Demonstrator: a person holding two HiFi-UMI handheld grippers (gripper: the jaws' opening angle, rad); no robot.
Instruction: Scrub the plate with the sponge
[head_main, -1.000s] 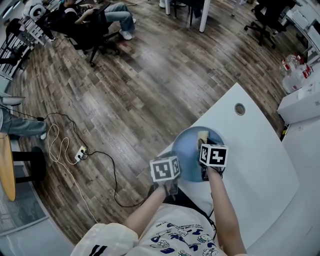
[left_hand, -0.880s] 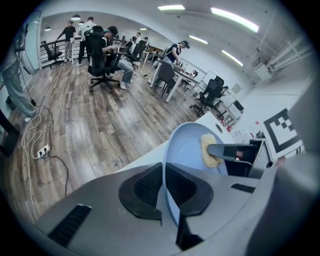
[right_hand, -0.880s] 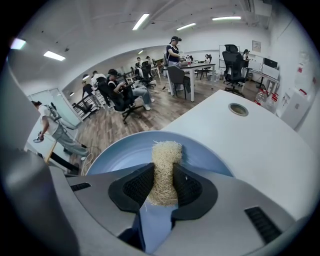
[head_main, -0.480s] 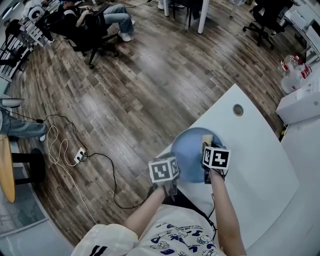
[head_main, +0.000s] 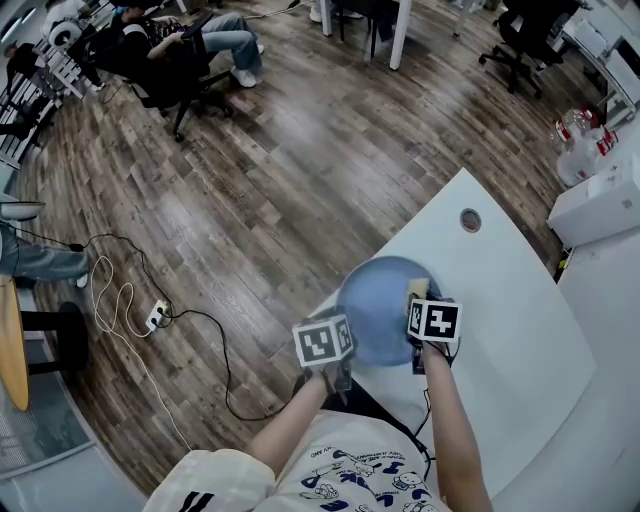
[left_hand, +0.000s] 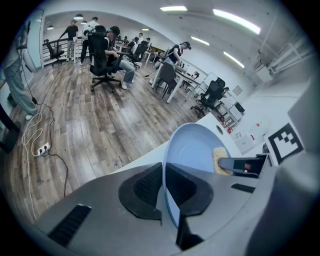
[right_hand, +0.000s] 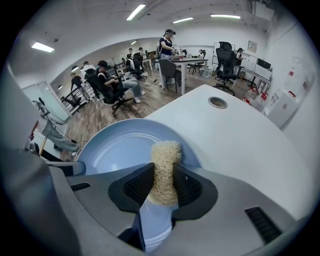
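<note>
- Okay, left gripper (left_hand: 164, 176): jaws closed on the near rim of the blue plate (left_hand: 192, 149); the rim runs straight between the pads.
- Right gripper (right_hand: 164, 174): jaws pinching the tan sponge (right_hand: 165, 167) from both sides, pads pressed into it.
- Sponge's long axis runs along the right jaws, pointing away from the person. Its far end sticks out past the fingertips.
- That far end sits over the plate's inner face, close to the right rim. It looks to be touching, but I can't be sure.
- Plate is round, so it has no long axis. Its hollow face is turned toward the sponge, and in the left gripper view it reads as tilted up on the gripped rim.
- In the head view the plate is at the edge of the white table (head_main: 505, 300), on the side toward the wood floor (head_main: 260, 180), between the two grippers.
- Round cable hole (head_main: 470, 220) is further along the table, well apart from the plate.
- Power strip (head_main: 157, 313) with cables lies on the floor to the left.
</note>
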